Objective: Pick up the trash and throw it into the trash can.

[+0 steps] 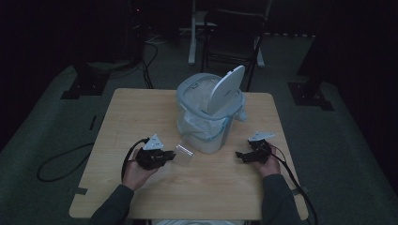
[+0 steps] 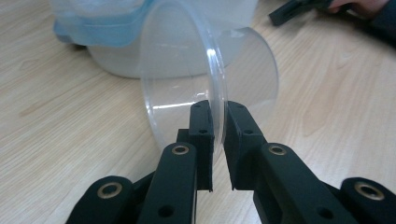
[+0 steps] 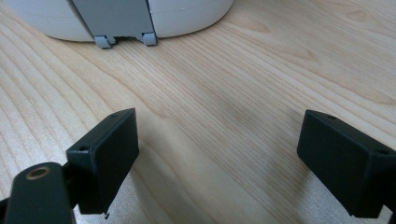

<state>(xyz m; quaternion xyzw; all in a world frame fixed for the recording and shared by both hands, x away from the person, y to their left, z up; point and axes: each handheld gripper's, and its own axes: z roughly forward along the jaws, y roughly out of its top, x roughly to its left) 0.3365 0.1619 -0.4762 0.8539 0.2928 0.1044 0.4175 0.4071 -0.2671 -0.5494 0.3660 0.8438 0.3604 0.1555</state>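
A clear plastic cup lies on its side, its rim pinched between the jaws of my left gripper. In the high view the cup sits just right of the left gripper, in front of the white swing-lid bin lined with a bag. My right gripper rests on the table to the right of the bin, jaws wide apart with bare wood between them. The bin's base shows ahead of it.
The wooden table stands on a dark floor. A folding chair stands behind the table. Cables trail off the left side. The person's other hand and gripper show at the far right of the left gripper view.
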